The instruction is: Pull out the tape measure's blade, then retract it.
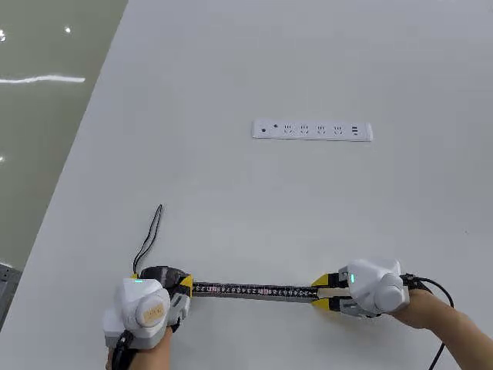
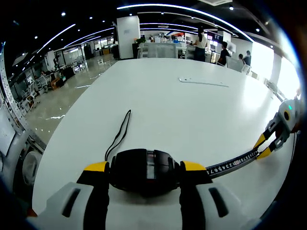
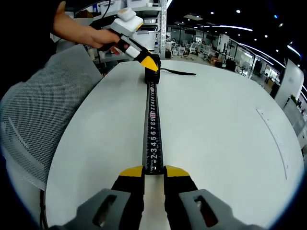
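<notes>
Our left tongs (image 2: 145, 167) clamp the tape measure case (image 1: 160, 274); right tongs (image 3: 154, 171) pinch its blade (image 3: 152, 124), stretched left-to-right between

The blade (image 3: 152, 129) is showing small numbers in a row. In the right gripper view they are reading 2, 3, 4, 5, 6, 7, 8, 9 from the near end. Farther along they are getting too small to read.

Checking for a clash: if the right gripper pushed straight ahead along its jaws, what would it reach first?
Probably the tape measure's case, held by the left gripper, at the far end of the blade.
</notes>
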A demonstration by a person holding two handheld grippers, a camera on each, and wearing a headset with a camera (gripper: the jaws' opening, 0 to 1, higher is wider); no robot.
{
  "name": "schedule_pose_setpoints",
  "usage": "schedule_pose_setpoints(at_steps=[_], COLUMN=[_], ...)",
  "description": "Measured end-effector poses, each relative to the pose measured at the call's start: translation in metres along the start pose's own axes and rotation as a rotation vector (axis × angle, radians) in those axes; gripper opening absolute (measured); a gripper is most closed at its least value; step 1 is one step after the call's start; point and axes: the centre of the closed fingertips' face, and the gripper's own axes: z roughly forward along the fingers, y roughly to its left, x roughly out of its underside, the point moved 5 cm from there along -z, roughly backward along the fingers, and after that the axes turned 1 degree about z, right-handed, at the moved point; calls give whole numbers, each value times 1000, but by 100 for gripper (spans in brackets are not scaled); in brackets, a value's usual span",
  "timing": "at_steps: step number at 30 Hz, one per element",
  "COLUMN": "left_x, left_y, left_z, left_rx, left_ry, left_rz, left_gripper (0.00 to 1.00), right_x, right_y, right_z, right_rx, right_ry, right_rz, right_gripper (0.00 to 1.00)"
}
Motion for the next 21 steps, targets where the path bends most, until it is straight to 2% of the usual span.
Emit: schedule_pose_setpoints(at_steps=[5,11,21], left_x=[2,1,3], left_y=[-1,0,-2], left_z=[1,2,2], left_rx=[-4,-3,-29], left_ry=[7,10,-8], left_rz=[27,23,41], left_gripper=[57,57,57], right_x=[-4,-10,-15], right_y=[-1,-3,-2], right_z=[-4,-9,-10], right_rx=[12,23,23], right_ry=[-10,-11,-20], right_rz=[7,-5,-7], right_gripper=[13,13,13])
